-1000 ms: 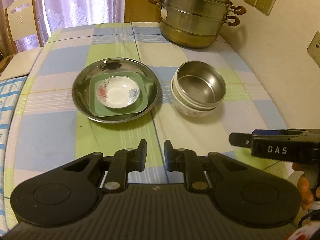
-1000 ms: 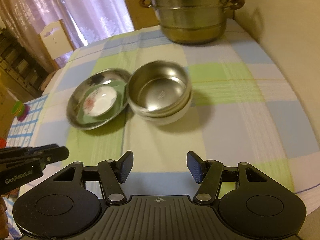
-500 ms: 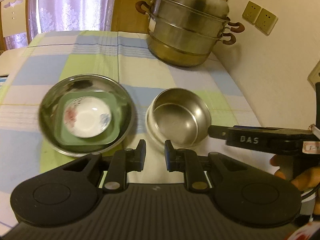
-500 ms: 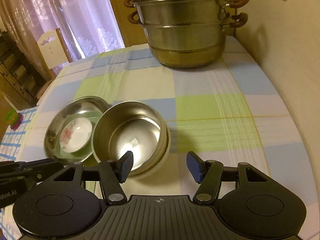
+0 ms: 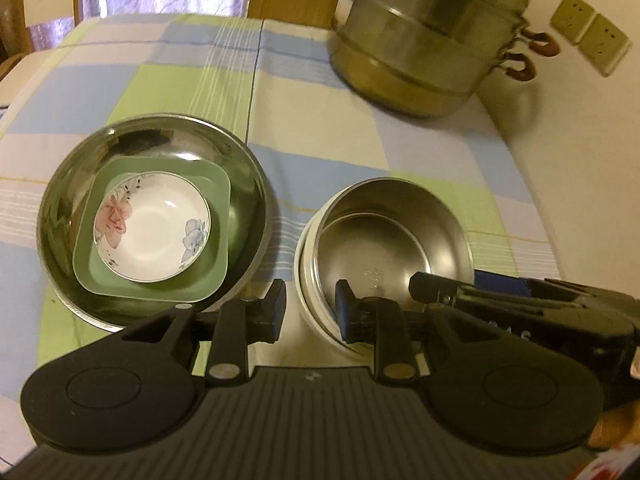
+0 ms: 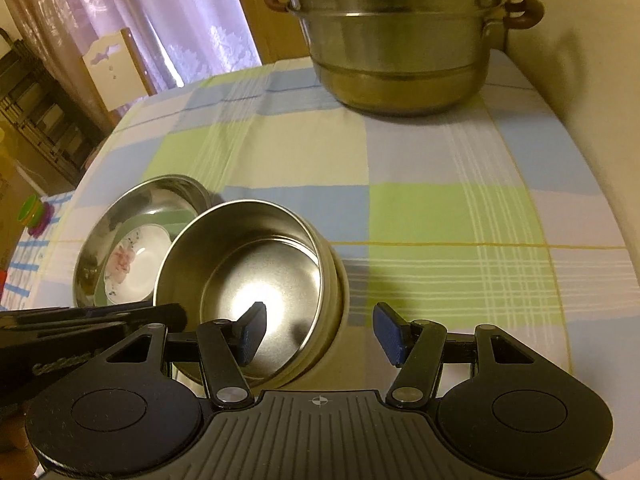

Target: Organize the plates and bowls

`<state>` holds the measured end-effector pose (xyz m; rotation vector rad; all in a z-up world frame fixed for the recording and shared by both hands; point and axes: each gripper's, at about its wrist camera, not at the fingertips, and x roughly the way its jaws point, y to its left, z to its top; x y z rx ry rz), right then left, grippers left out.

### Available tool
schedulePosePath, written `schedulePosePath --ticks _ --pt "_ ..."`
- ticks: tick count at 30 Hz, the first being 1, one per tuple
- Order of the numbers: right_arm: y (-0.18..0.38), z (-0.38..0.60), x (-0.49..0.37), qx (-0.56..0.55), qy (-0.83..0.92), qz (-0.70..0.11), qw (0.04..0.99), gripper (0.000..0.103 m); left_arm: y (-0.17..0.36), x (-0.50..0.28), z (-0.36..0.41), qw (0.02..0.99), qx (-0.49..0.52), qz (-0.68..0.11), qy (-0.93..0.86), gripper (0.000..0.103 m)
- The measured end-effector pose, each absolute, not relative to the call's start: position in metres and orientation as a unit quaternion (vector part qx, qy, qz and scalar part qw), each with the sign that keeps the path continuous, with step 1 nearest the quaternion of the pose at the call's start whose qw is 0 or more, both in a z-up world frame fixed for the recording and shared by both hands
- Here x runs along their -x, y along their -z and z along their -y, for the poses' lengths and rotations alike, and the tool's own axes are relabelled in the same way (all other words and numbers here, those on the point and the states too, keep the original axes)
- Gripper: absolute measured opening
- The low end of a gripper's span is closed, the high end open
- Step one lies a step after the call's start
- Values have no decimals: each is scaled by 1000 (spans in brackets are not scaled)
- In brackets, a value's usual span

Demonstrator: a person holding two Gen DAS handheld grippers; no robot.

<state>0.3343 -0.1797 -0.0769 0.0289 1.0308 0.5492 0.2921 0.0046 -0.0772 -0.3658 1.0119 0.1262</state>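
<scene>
Left claw [image 5: 308, 310]: jaws part-open, just been opening, straddling the near rim of the stacked bowls, not pressing it.
Right claw [image 6: 318, 334]: jaws wide, gripping nothing; left finger hangs over the steel bowl, right finger outside its rim.
Steel bowl [image 5: 394, 236]: nested in a white bowl [image 5: 310, 300], centre-right on the checked tabletop [image 5: 328, 120].
Steel plate [image 5: 60, 208]: left, holding a green square dish [image 5: 216, 184] and a floral saucer [image 5: 154, 236].
Steamer pot [image 5: 424, 40]: upper right.
</scene>
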Motion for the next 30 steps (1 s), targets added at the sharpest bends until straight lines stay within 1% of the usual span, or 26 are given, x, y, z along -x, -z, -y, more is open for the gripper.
schedulePosePath --ticks 5,7,9,10,13,15,17,18,21,30 --pt "82 178 -341 -19 -254 -495 831 59 86 -304 -2 848 169 -497 -78 23" --pt "84 179 -344 -23 -248 -498 831 56 89 -308 -2 846 167 -500 -86 23" --pt "85 181 -346 -29 -242 -502 830 47 90 -310 -2 844 167 -501 -90 23" --pt "85 181 -347 -32 -238 -504 830 46 91 -311 -2 844 167 -502 -91 23" --pt "85 180 -349 -32 -234 -503 831 37 94 -313 -2 842 167 -503 -98 23" --pt "85 180 -350 -33 -229 -503 833 28 95 -314 0 843 164 -502 -102 21" --pt "86 179 -351 -37 -227 -506 831 23 96 -315 2 843 161 -502 -103 18" --pt "85 177 -350 -36 -226 -504 833 22 96 -316 2 843 162 -502 -103 16" --pt "84 174 -347 -25 -215 -499 839 20 96 -317 5 845 156 -501 -107 15" --pt "83 169 -347 -41 -167 -505 846 18 97 -316 6 849 147 -497 -102 16"
